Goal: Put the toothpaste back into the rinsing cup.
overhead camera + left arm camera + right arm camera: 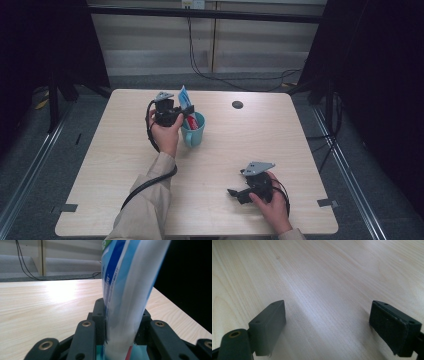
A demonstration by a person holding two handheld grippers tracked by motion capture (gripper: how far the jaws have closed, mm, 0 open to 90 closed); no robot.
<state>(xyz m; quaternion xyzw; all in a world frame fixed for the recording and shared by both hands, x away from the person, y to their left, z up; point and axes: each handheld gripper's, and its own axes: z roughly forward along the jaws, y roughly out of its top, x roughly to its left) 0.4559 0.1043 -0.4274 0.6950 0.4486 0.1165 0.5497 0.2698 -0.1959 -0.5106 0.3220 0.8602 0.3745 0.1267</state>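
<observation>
Pale wood-grain table [215,165] bearing a teal mug [194,131] near its far left portion, its handle toward the person; a blue-and-white toothpaste tube [185,99] stands in the mug, its upper end rising above the rim and leaning toward the far side. Left gripper [186,114], held in the person's left hand [165,135], is clamped on the tube just above the mug's rim; in the left gripper view the two black jaws press on either side of the tube [127,290], whose blue stripe and white body run up between them, with a trace of red and of the teal mug [140,353] below. Right gripper [232,193], held in the person's right hand [272,207], rests low over the near right part of the table, well apart from the mug, pointing toward the left; in the right gripper view its jaws stand wide apart over the bare table [324,290], with nothing between them. A small dark round fitting [237,104] is set in the tabletop toward the far edge, to the right of the mug
</observation>
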